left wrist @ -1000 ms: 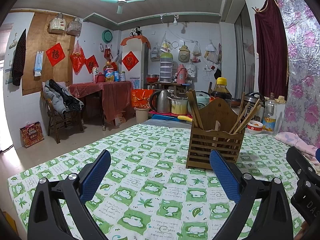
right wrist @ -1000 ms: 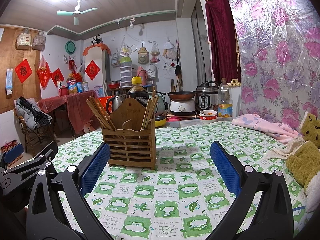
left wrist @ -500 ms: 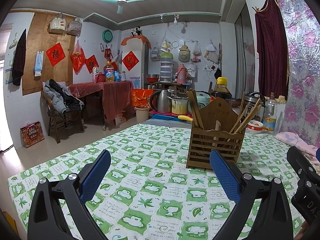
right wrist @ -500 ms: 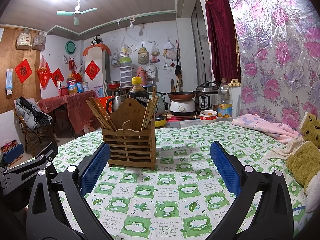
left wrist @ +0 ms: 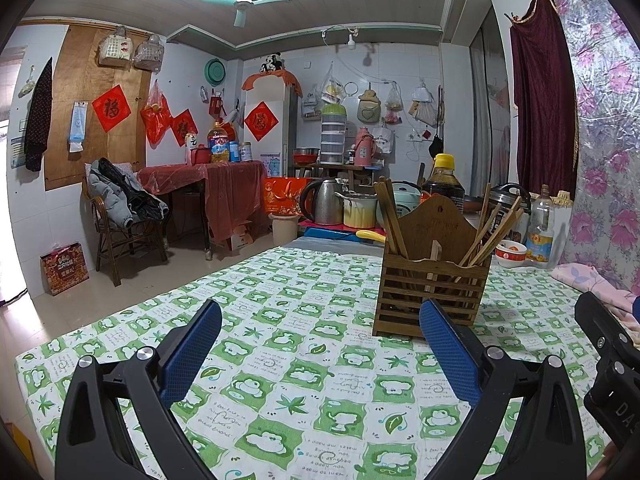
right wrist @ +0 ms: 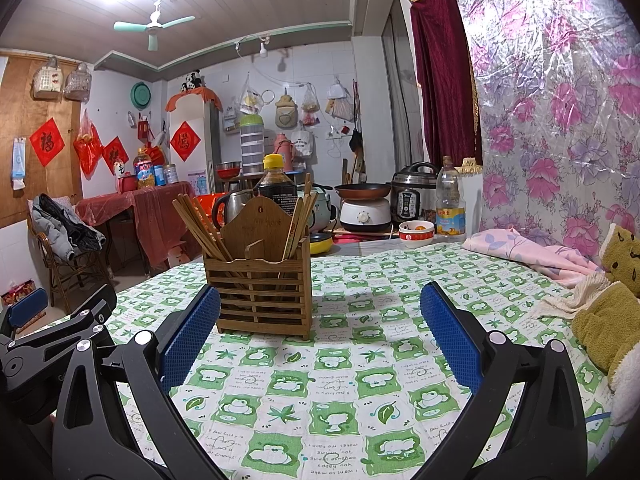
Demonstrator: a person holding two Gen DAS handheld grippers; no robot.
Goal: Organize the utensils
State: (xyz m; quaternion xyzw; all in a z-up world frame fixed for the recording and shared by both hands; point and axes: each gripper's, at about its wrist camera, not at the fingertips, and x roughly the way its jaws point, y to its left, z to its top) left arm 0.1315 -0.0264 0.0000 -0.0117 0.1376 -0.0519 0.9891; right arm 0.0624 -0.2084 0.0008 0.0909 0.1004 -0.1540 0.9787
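Note:
A slatted wooden utensil holder (left wrist: 430, 288) stands upright on the green-and-white checked tablecloth (left wrist: 288, 360). It also shows in the right wrist view (right wrist: 262, 292). Wooden chopsticks (left wrist: 390, 216) lean in its left and right compartments (right wrist: 200, 226). My left gripper (left wrist: 318, 344) is open and empty, low over the cloth, with the holder just beyond its right finger. My right gripper (right wrist: 320, 332) is open and empty, with the holder just beyond its left finger. Each gripper shows at the edge of the other's view.
A soy sauce bottle (right wrist: 276, 184), kettle (left wrist: 324, 202), pots and a rice cooker (right wrist: 414, 196) stand behind the table. A small bowl (right wrist: 416, 232) and oil bottle (right wrist: 450, 204) sit at the back right. Pink cloth (right wrist: 528, 250) and a plush toy (right wrist: 612, 308) lie on the right.

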